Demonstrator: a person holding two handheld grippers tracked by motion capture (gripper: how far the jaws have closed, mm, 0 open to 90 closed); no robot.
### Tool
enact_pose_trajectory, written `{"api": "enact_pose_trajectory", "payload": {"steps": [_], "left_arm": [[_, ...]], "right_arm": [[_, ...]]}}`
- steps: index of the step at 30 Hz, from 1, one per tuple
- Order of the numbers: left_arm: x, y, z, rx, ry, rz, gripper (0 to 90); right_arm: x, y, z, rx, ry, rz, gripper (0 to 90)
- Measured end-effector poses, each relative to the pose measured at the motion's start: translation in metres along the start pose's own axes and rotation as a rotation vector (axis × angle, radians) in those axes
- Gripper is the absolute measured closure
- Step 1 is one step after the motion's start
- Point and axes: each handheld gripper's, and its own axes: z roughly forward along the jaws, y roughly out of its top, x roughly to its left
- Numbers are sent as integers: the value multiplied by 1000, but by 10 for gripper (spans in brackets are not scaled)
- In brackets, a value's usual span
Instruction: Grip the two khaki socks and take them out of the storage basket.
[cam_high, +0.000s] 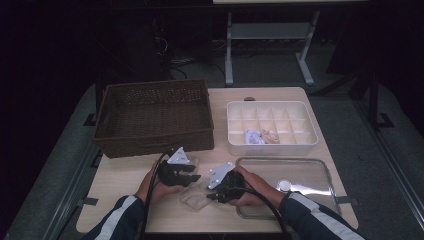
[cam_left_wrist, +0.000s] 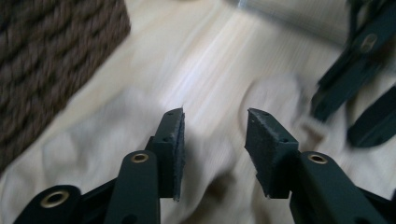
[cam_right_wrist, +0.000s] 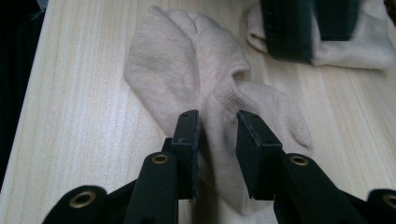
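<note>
A beige sock (cam_right_wrist: 187, 74) lies flat on the wooden table near its front edge, also seen as the beige sock (cam_high: 195, 198) between my two hands. My right gripper (cam_right_wrist: 217, 135) points down onto it, and a puckered fold of the cloth is gathered between its pads. A second piece of beige cloth (cam_right_wrist: 359, 46) lies just beyond; I cannot tell whether it is a separate sock. My left gripper (cam_left_wrist: 215, 140) hangs over that cloth with its jaws apart and nothing pinched. In the high view the left gripper (cam_high: 192, 176) and the right gripper (cam_high: 214, 194) sit close together.
A dark wicker basket (cam_high: 155, 117) stands at the back left. At the back right a white divided box (cam_high: 272, 107) holds two small folded items. A clear tray (cam_high: 280, 160) with a white round piece lies at the front right, under my right forearm.
</note>
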Motion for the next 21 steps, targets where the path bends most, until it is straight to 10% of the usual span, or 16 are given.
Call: {"api": "enact_pose_trajectory", "payload": {"steps": [8, 21], "left_arm": [[-10, 7, 28, 86, -26, 28, 562], [-12, -5, 11, 120, 49, 61, 639]], "right_arm": [[0, -1, -1, -1, 3, 2, 679], [-5, -3, -5, 25, -55, 18, 649]]}}
